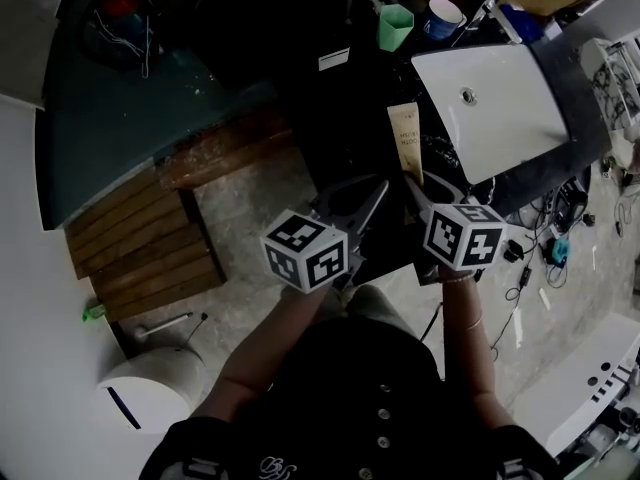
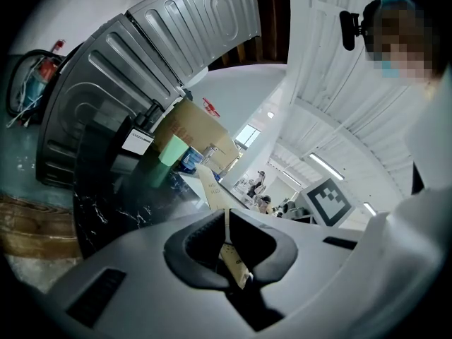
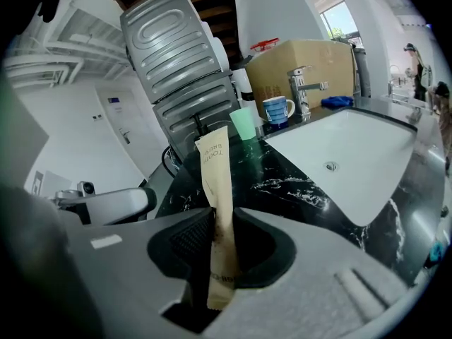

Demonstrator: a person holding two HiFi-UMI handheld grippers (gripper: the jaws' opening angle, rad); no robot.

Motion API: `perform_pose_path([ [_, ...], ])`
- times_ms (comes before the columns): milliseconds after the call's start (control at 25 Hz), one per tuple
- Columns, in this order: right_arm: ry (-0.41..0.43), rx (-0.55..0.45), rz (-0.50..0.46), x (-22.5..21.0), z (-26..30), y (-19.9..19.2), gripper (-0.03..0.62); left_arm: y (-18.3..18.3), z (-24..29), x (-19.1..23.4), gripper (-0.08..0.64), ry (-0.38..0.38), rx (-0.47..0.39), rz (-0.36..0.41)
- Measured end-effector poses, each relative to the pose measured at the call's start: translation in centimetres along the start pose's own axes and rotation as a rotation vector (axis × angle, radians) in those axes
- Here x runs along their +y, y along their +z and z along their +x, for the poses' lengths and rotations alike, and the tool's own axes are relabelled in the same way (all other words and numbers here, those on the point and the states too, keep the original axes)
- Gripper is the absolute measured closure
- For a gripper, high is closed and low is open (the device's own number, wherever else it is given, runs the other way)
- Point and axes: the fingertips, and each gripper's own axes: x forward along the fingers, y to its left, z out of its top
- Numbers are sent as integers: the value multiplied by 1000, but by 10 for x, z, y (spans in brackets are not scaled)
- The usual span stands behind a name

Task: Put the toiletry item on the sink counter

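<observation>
— Tan paper toothbrush packet (image 3: 214, 168): where?
— Clamped upright in your right claw (image 3: 220, 219), over the black marble counter (image 3: 282, 182). Only the left gripper view shows your left claw (image 2: 226, 216) closed on a small tan slip (image 2: 236, 263).

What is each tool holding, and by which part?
The right tool clamps a toothbrush packet near its lower end, with the printed end sticking out. The left tool pinches a small tan slip by its edge.
</observation>
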Motion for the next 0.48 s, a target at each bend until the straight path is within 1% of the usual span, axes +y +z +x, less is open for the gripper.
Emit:
perform_pose_path([
  [200, -9, 17, 30, -3, 6, -1, 505, 3, 0, 7, 534, 4, 2, -1],
  [480, -17, 30, 79, -9, 8, -3, 505, 4, 1, 8, 534, -14, 4, -16],
])
